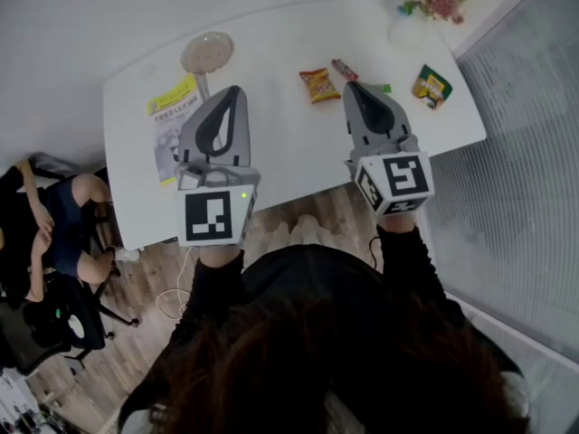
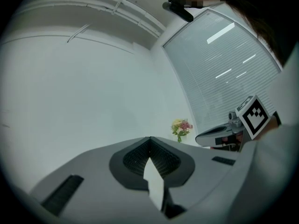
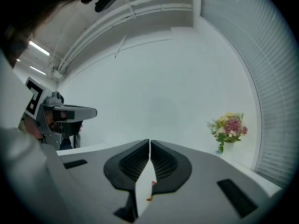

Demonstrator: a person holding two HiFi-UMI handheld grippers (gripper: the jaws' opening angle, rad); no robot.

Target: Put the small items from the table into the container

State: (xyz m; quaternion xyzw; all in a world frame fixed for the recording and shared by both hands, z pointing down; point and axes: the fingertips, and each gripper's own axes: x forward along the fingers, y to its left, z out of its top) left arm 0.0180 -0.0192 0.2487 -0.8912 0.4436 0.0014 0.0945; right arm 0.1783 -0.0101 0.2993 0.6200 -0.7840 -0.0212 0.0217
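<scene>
Over the white table (image 1: 289, 147), poised level for a first reach, left gripper (image 1: 234, 92) and right gripper (image 1: 353, 87) closed tight, empty, snack packet (image 1: 319, 86) at one o'clock

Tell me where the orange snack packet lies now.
In the head view, the orange snack packet lies on the white table, just left of the right gripper, beside a small red wrapper.
</scene>
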